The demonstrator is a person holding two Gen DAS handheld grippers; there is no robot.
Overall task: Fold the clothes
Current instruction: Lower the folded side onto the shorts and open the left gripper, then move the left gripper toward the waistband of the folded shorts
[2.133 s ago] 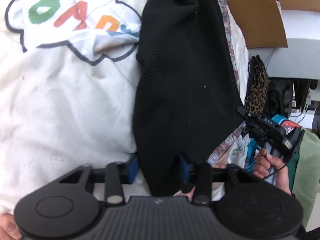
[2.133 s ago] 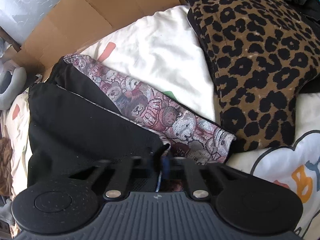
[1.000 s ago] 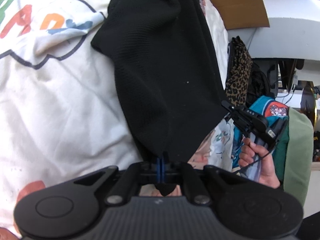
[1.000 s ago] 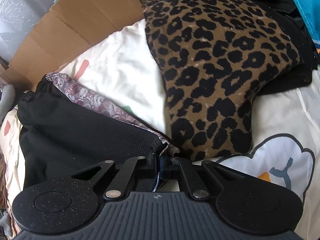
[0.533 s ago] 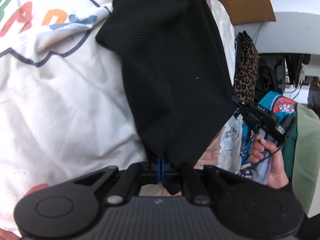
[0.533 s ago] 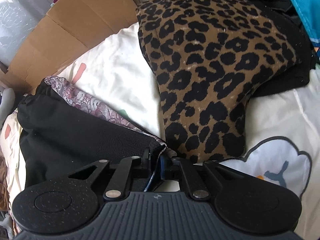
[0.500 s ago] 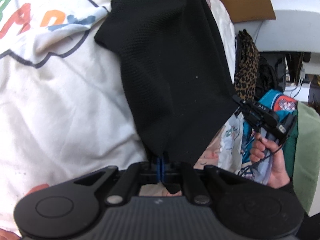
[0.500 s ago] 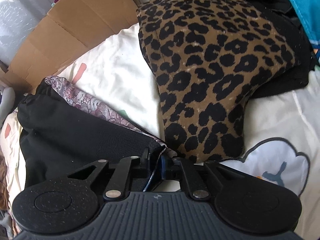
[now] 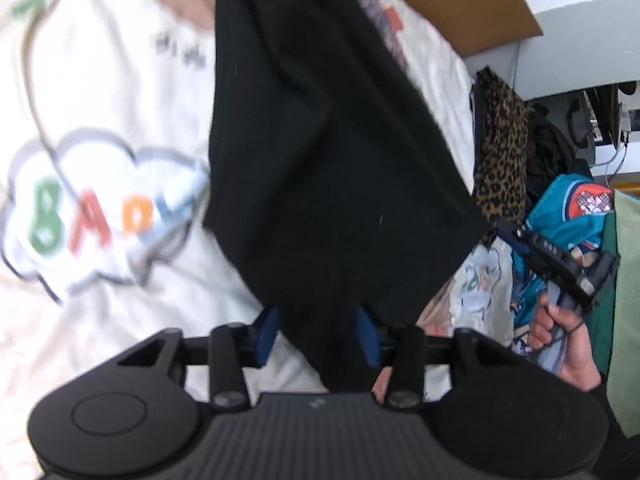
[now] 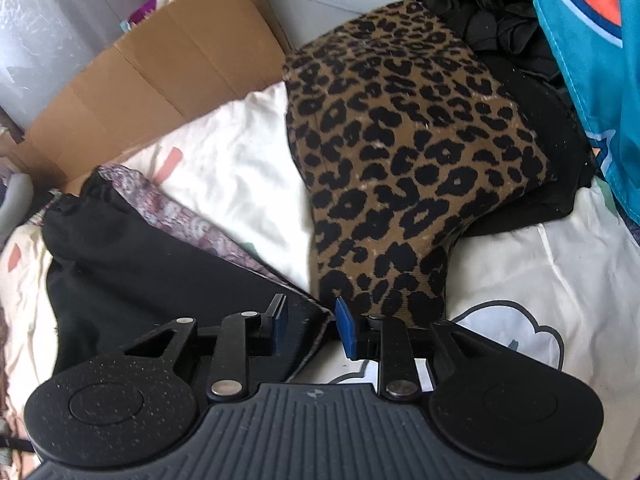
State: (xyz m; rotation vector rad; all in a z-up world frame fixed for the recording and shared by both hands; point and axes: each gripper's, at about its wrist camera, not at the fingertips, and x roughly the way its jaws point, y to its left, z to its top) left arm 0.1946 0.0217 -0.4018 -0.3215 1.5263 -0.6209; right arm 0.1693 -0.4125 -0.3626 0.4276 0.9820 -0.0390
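Open white bedsheet (image 9: 132, 272) lies free left of the black garment (image 9: 320, 152) — room to pass there. On the right it's crowded: the leopard-print cushion (image 10: 408, 152) sits just beside the garment's corner, a cardboard box (image 10: 160, 72) walls the far edge, and a teal cloth (image 10: 592, 60) piles behind — tight.

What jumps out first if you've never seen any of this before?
A black garment fills the middle of the left wrist view, lying on a white sheet with colourful cloud lettering. In the right wrist view a leopard-print cloth dominates, above the right gripper, whose jaws are opening.
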